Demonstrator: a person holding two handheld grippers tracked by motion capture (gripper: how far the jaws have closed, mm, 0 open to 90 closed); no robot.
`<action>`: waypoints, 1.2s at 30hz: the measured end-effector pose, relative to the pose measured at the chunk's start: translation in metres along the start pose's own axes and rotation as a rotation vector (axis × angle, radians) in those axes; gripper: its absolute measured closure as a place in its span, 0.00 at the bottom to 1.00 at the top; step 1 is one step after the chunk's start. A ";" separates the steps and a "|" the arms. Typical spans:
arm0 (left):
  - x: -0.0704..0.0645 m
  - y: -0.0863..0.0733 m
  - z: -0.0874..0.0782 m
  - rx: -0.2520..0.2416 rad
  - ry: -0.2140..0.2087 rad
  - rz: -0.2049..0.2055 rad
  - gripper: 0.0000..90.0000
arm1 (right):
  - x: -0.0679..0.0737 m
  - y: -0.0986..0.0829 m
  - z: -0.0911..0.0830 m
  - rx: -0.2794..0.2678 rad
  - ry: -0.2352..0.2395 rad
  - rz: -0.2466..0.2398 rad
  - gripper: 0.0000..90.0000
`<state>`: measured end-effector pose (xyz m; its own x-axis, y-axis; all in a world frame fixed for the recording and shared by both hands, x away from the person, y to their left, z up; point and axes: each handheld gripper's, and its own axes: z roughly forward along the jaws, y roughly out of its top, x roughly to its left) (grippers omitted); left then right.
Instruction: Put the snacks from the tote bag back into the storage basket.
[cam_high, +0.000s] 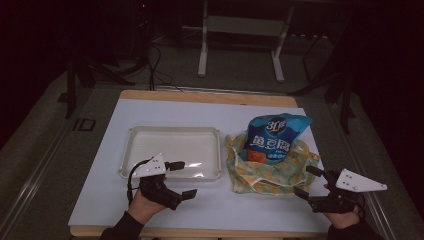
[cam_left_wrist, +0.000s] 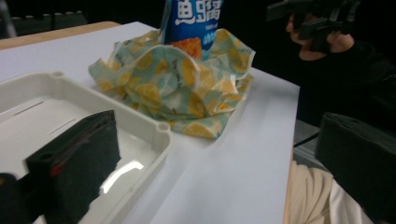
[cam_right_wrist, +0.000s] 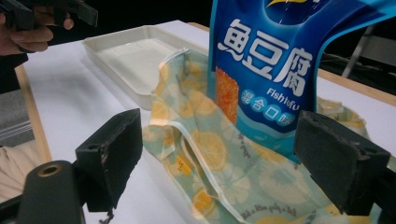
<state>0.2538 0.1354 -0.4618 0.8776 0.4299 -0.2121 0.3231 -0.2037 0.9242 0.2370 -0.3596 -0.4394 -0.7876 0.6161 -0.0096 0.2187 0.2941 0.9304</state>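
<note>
Snack bag upright in the cloth bag on counter, right of tray. Both tools wide open, empty: left tool near tray, right tool by cloth bag.

– How many trays are on the table?
– One white tray.
– And to the right of that tray?
– One lemon-print cloth bag, just beside it, with one blue snack packet standing in it.
– How many grippers?
– Two: the left gripper at the tray's near edge, and the right gripper beyond the bag from the tray.
</note>
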 end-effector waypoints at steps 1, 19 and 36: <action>0.001 0.001 0.002 -0.002 -0.002 0.001 0.02 | 0.000 0.001 0.000 0.001 -0.003 -0.001 0.17; 0.014 0.037 0.044 0.015 -0.014 0.038 0.02 | -0.013 0.017 0.006 -0.019 -0.038 -0.020 0.19; 0.021 0.069 0.101 0.021 -0.013 0.076 0.03 | -0.027 0.025 0.014 -0.020 -0.098 -0.016 0.21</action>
<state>0.3307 0.0417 -0.4350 0.9043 0.4010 -0.1463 0.2632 -0.2540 0.9307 0.2720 -0.3583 -0.4212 -0.7305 0.6803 -0.0597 0.1943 0.2908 0.9368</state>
